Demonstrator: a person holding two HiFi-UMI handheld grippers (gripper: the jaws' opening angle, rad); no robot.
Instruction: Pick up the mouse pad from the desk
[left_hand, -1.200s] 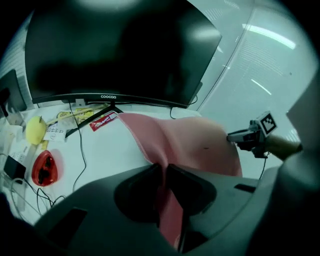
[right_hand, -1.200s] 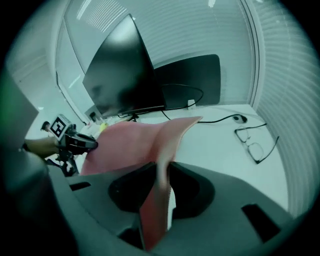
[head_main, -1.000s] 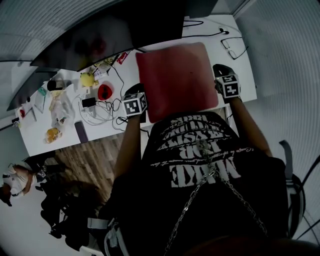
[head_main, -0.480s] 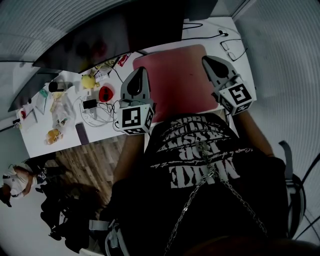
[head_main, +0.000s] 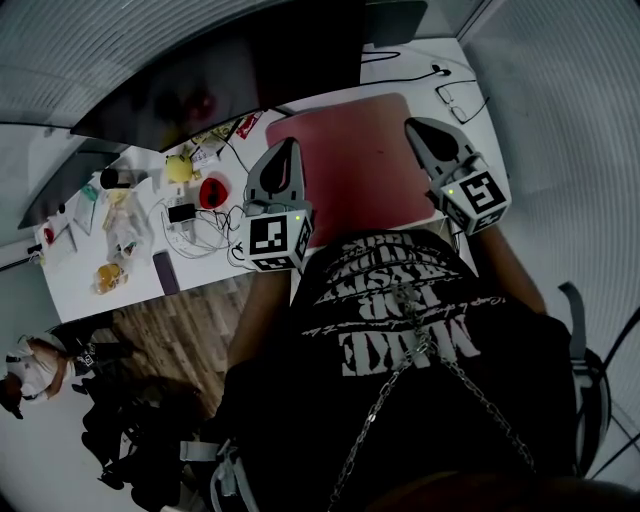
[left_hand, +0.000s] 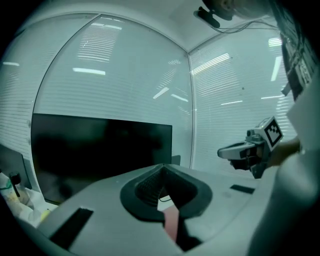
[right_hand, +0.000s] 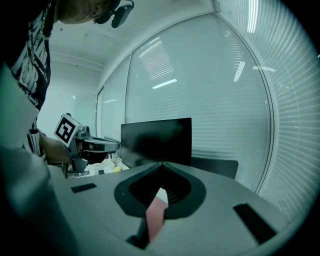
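One white tabletop (head_main: 205, 268) carries a dark monitor (head_main: 215, 70) at its back, and above its right part the red mouse pad (head_main: 352, 165) is held spread between the left tool (head_main: 287, 146) and the right tool (head_main: 413, 125), each clamped tight on one side edge

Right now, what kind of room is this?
Most likely an office. There is a white desk with a big dark monitor and a tangle of cables on it, and blinds cover the tall windows.
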